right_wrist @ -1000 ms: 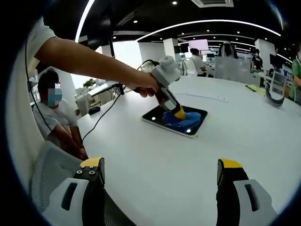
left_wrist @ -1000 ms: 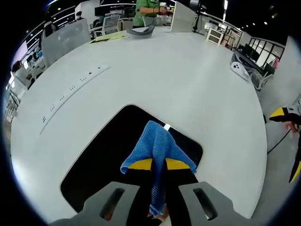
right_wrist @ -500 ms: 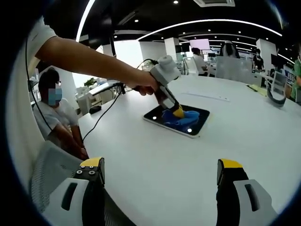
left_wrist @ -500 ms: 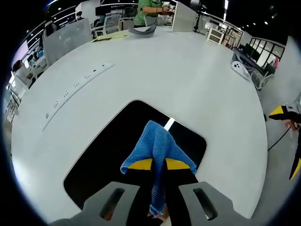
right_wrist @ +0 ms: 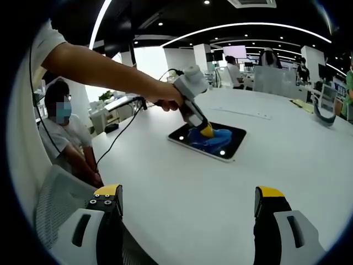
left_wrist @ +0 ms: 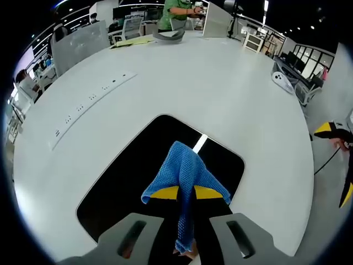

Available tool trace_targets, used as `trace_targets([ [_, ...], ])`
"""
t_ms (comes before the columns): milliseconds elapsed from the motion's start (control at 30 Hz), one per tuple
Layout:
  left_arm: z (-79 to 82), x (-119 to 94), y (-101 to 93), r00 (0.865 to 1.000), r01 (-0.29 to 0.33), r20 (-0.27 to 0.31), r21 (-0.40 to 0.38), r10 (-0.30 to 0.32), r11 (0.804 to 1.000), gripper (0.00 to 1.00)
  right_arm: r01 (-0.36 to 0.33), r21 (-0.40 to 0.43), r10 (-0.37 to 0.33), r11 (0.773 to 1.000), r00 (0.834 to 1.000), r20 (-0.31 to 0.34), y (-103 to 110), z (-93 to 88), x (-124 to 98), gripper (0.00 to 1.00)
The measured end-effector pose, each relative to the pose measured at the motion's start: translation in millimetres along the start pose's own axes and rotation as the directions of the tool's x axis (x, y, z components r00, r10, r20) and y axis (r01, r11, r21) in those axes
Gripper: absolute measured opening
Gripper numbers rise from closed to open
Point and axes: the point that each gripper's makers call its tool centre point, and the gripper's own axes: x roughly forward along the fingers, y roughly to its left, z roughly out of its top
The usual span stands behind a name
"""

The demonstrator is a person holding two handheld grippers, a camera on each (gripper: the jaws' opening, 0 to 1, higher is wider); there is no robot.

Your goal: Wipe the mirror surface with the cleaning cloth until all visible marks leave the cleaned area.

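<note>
A dark rectangular mirror (left_wrist: 127,176) lies flat on the round white table (left_wrist: 220,94). My left gripper (left_wrist: 186,192) is shut on a blue mesh cleaning cloth (left_wrist: 185,168), which it presses onto the mirror. In the right gripper view the mirror (right_wrist: 231,144) lies mid-table with the cloth (right_wrist: 214,137) on it, under the left gripper (right_wrist: 206,131) held by a person's hand (right_wrist: 166,100). My right gripper (right_wrist: 187,201) is open with nothing between its yellow-tipped jaws, well short of the mirror, above the table's near edge.
A strip of sockets (left_wrist: 88,99) runs across the table's left. A white controller (left_wrist: 282,83) lies at the far right edge. A grey curved object (left_wrist: 170,35) and papers sit at the far rim. A seated person (right_wrist: 63,138) and chairs are to the left.
The left gripper has slid the cloth back along the mirror, so more dark glass shows ahead of it. My right gripper has stayed still.
</note>
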Motion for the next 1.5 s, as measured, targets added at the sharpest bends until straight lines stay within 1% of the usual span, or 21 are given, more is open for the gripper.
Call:
trace_targets([
  [900,-7.8,-6,12.3,1.0,-0.001,-0.001,-0.007,0.001,1.0,0.06,-0.011,0.002,0.011,1.0,1.0,-0.001,0,1.2,7,1.0],
  [1167,-12.9,-10,19.2,1.0,-0.004,-0.007,-0.009,0.003,1.0,0.06,-0.012,0.002,0.012,1.0,1.0,0.002,-1,2.2,6,1.0],
  [1500,-14.2,-12,20.2,1.0,0.003,0.001,-0.011,-0.003,1.0,0.06,-0.009,-0.005,0.009,1.0,1.0,0.002,-3,4.5,7,1.0],
])
